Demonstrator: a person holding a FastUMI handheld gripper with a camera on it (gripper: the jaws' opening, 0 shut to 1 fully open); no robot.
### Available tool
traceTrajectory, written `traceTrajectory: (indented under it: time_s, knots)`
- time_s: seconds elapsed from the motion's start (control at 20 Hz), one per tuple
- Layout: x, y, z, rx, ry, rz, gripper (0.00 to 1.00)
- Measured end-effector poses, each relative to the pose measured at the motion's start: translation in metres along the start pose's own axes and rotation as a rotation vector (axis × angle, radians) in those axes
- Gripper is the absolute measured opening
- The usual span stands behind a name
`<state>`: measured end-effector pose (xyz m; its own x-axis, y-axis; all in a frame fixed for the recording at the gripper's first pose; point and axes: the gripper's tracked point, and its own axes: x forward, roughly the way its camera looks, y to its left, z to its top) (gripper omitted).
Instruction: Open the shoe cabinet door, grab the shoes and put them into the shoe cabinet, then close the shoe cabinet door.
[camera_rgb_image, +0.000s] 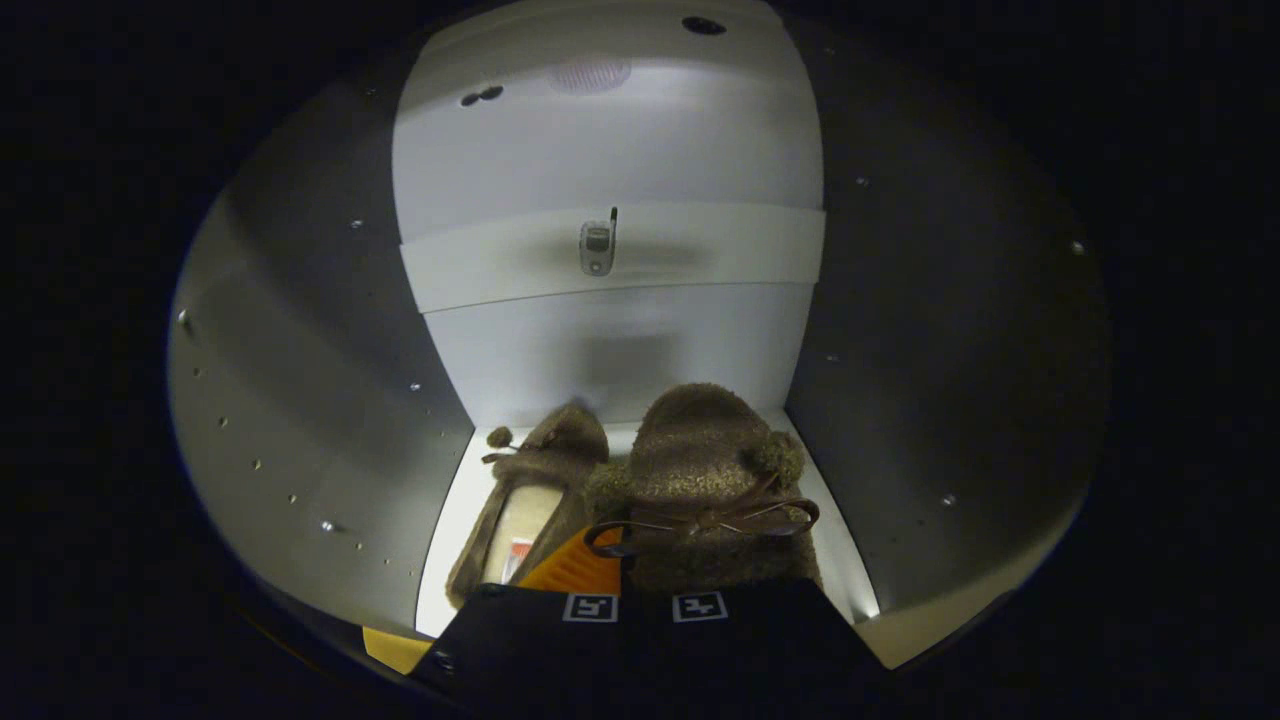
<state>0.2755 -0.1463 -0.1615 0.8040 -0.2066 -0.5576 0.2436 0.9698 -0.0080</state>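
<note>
I am looking into the white shoe cabinet (620, 350), whose door is out of sight. Two brown fuzzy slippers lie on its white floor (455, 560). The left slipper (545, 470) rests flat against the back wall, toe inward, its pale insole showing. The right slipper (700, 450), with a brown bow and pompoms, sits nearer and higher, right at my fingers. My gripper (625, 555) is shut on the right slipper's edge. One fingertip (575, 565) shows beside the bow; the slipper hides the other.
Grey side walls (330, 380) with rows of small holes close in on both sides. A white cross rail with a metal fitting (597, 247) runs across the back, above the slippers. A narrow strip of floor lies to the right of the held slipper.
</note>
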Motion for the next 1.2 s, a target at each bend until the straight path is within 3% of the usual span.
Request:
traceTrajectory:
  time_s: [0.4, 0.75, 0.85, 1.05, 1.2]
  knots:
    - [0.081, -0.001, -0.022, 0.031, 0.142, -0.005, 0.05]
    - [0.085, -0.011, -0.02, 0.063, 0.147, -0.023, 0.05]
    - [0.08, -0.008, -0.02, 0.076, 0.143, -0.006, 0.15]
    - [0.046, -0.005, -0.015, 0.054, 0.065, -0.003, 0.66]
    - [0.009, -0.005, -0.013, 0.052, -0.009, -0.011, 0.88]
